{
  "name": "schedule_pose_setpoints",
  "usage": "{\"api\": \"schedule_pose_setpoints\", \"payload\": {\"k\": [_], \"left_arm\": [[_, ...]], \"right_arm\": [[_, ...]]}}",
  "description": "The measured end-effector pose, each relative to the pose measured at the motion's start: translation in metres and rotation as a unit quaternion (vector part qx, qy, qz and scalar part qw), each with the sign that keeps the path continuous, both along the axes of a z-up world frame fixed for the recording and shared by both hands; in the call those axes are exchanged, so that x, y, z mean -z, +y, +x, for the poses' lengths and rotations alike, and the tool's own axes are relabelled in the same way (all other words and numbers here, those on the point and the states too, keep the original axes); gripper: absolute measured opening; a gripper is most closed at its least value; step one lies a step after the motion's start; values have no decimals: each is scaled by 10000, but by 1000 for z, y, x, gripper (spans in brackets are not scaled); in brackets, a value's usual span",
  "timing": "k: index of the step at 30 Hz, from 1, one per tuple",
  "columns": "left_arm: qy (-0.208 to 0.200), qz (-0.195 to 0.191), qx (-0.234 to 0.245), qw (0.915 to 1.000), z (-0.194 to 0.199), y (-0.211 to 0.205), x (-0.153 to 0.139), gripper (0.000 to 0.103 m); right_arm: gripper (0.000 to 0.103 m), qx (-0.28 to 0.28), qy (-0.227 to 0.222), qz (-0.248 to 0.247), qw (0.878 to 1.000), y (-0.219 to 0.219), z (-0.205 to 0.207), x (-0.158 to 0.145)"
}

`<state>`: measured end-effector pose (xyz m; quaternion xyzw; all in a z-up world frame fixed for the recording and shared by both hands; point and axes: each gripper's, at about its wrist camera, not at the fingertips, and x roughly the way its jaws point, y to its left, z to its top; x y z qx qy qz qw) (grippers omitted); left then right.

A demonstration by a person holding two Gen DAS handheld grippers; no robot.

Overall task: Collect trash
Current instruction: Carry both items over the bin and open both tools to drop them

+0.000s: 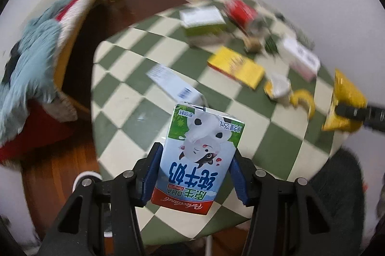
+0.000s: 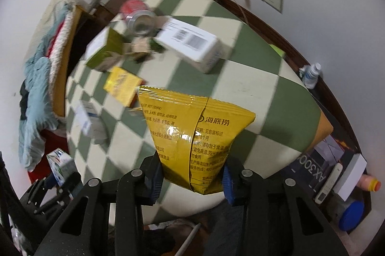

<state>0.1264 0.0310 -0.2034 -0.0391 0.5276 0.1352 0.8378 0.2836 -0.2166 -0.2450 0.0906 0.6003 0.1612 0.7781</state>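
Note:
My left gripper [image 1: 195,174] is shut on a small milk carton [image 1: 199,157] with a cartoon cow, held above the green and cream checkered table [image 1: 125,109]. Its blue pads [image 1: 154,169] press both sides of the carton. My right gripper [image 2: 192,174] is shut on a yellow snack bag [image 2: 192,133], lifted over the table's near edge. The same bag [image 1: 344,106] shows at the right of the left wrist view, and the carton [image 2: 60,164] at the lower left of the right wrist view.
Still on the table: a flat yellow box [image 1: 235,67], a white box [image 1: 173,85], a green and white carton [image 1: 204,23], a red can [image 2: 137,15], a white barcode box [image 2: 190,44], a banana peel [image 1: 303,100] and crumpled wrapper [image 1: 279,87]. A cluttered bed [image 1: 36,56] stands left; boxes and bottles [image 2: 346,174] lie right.

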Motion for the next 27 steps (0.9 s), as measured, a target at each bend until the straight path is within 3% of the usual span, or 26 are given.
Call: {"api": "schedule_pose_setpoints", "payload": {"k": [8, 13, 17, 22, 27], "left_arm": [[-710, -155, -991, 9924, -34, 63, -49, 50], [-955, -269, -1555, 9828, -77, 114, -64, 50], [-1009, -442, -2039, 9728, -120, 157, -61, 50], [-775, -877, -2895, 9500, -182, 224, -21, 50], [-480, -1658, -3697, 9130, -237, 293, 51, 50]], "right_arm": [[41, -732, -432, 440, 9954, 67, -32, -54], [41, -1349, -497, 711, 9870, 129, -64, -73], [41, -1973, -363, 875, 9757, 194, -98, -71], [41, -2867, 18, 883, 9539, 288, -151, -41], [41, -3656, 505, 567, 9277, 387, -204, 21]]}}
